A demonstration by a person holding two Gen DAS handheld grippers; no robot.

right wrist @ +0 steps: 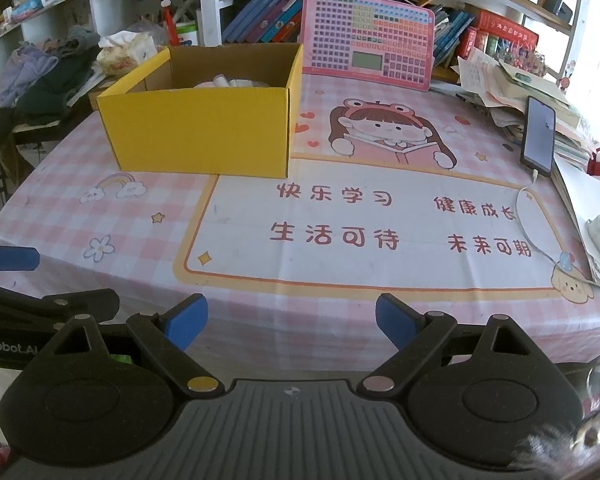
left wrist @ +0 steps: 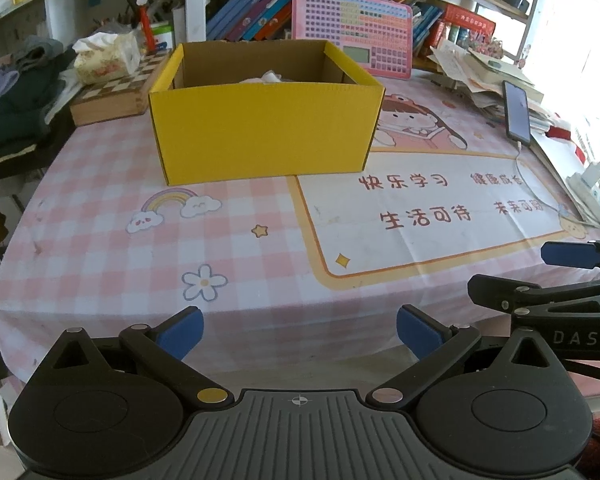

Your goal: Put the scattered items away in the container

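A yellow cardboard box [left wrist: 260, 132] [right wrist: 204, 128] stands open-topped on the pink checked tablecloth [left wrist: 100, 248] [right wrist: 60, 184]. White items [left wrist: 266, 77] [right wrist: 224, 81] lie inside it, mostly hidden by its walls. My left gripper [left wrist: 299, 334] hangs open over the table's near edge with nothing between its blue pads. My right gripper [right wrist: 291, 322] is likewise open and empty, near the front edge. Each gripper shows at the side of the other's view: the right gripper [left wrist: 540, 276] and the left gripper [right wrist: 40, 280].
A phone [left wrist: 518, 111] [right wrist: 539, 136] on a white cable leans on a paper pile [right wrist: 512, 84] at right. A pink learning tablet [left wrist: 352, 32] [right wrist: 368, 36] stands behind the box. A chessboard box [left wrist: 112, 88], tissue pack [left wrist: 106, 56], clothes [left wrist: 16, 92] and a power strip [left wrist: 596, 196] crowd the edges.
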